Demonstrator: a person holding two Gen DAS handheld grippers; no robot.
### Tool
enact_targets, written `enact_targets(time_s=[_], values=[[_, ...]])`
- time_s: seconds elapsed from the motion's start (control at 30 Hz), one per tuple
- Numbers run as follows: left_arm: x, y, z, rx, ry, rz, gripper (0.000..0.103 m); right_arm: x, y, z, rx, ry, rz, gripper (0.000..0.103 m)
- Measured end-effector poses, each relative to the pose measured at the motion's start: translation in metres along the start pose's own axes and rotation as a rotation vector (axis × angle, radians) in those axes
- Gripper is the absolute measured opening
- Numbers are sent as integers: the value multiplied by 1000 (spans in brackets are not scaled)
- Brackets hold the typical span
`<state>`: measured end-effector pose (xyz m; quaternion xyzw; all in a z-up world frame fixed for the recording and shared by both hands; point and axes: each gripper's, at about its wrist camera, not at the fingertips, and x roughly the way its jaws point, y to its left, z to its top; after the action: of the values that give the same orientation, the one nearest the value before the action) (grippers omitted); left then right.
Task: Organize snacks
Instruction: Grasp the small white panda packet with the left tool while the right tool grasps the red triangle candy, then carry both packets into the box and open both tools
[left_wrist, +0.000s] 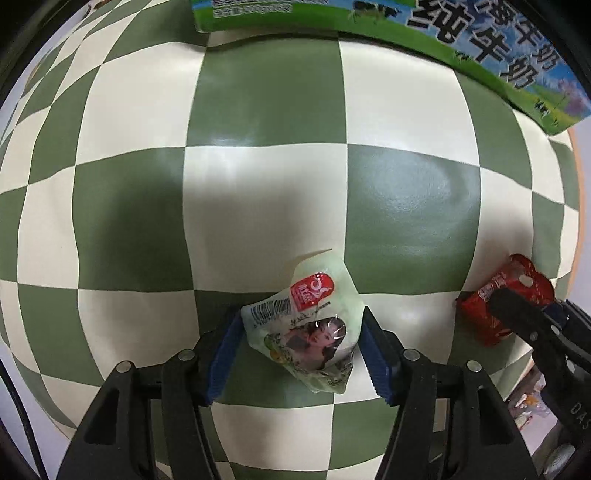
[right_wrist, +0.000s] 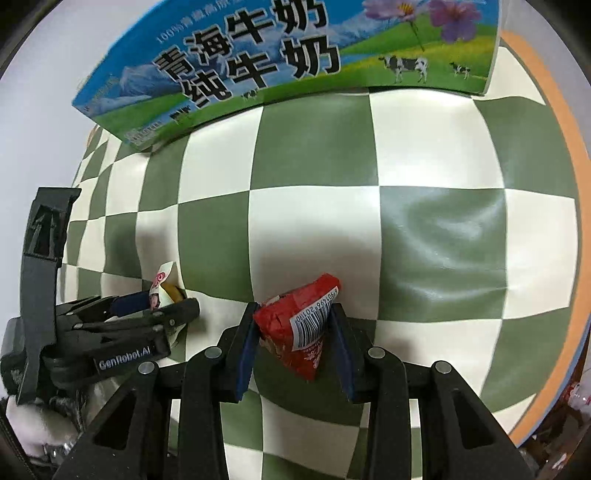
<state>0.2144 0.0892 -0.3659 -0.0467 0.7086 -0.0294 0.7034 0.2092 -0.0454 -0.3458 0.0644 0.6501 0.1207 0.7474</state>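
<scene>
Snack packets (left_wrist: 306, 325) (right_wrist: 299, 325) mid-cloth (left_wrist: 266, 206), milk carton (left_wrist: 480, 48) beyond

Pale-green packet (left_wrist: 308, 325) and red packet (right_wrist: 301, 325), both clamped.

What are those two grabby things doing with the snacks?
A person is holding a tool in each hand. The left tool is clamped on a pale green snack packet, and the right tool is clamped on a red snack packet. Both hang over a green and white checkered table. A big milk carton box stands at the far side.
</scene>
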Motion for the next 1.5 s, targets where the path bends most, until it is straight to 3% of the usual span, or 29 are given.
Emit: enact_targets(time_s=[0.43,0.6,0.8,0.97,1.13,1.3,1.5], values=[[-19,-13,-5,17,-51,25,55,-5,2,5,-23,-36,-25,39],[-58,-19,-4,30,-107,-17,55,-29,2,11,-15,-72,22,39],[-131,-34,11,35,-231,-120,55,-90,1,32,-11,-177,89,39],[-206,-44,55,57,-343,-174,55,-146,-5,65,-4,-279,131,39],[-242,-41,100,65,-405,-147,56,-179,-12,116,8,-350,132,39],[-238,-30,156,68,-390,-79,56,-178,-11,180,3,-349,120,39],[-199,-15,233,50,-273,-44,56,-145,-10,256,-16,-257,78,39]])
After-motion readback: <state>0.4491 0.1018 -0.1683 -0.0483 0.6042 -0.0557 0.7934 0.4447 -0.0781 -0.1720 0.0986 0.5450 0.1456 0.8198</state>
